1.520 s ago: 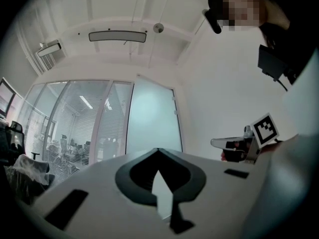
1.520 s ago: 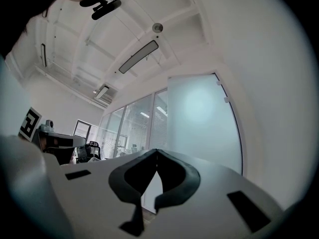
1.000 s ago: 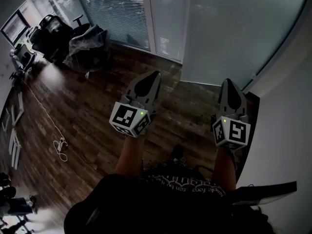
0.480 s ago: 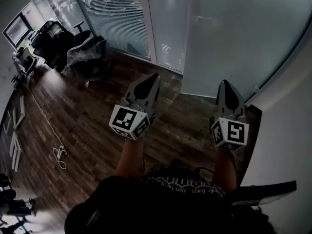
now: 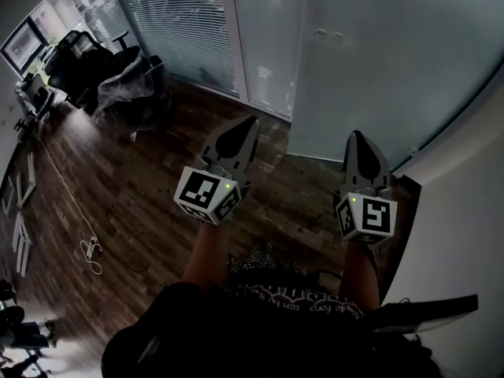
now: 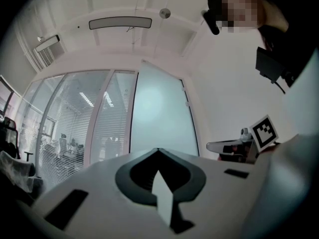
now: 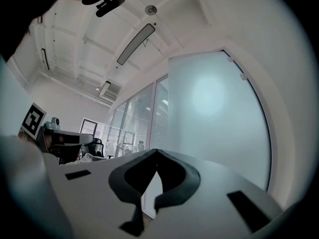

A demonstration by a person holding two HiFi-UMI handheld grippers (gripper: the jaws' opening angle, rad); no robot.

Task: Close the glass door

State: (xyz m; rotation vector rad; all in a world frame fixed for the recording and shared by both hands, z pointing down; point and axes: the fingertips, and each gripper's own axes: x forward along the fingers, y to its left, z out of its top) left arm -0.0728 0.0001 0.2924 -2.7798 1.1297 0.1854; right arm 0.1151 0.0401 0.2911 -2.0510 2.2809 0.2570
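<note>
The frosted glass door (image 5: 378,69) stands ahead of me, its lower edge on the wooden floor; it also fills the middle of the left gripper view (image 6: 159,118) and the right gripper view (image 7: 219,118). My left gripper (image 5: 249,120) is held out over the floor, pointing at the door's left edge, jaws shut and empty (image 6: 157,150). My right gripper (image 5: 356,136) points at the door's lower part, a short way from it, jaws shut with nothing between them (image 7: 157,151). Neither gripper touches the door.
A glass partition with blinds (image 5: 181,22) runs left of the door. Plastic-covered office chairs (image 5: 118,77) stand at the far left, with a monitor (image 5: 20,42) behind. A white cable (image 5: 87,246) lies on the wooden floor (image 5: 142,179). A white wall (image 5: 465,235) closes the right side.
Both grippers and the person have moved forward toward the glass door; the door looks nearer and larger. Both jaws stay shut.
</note>
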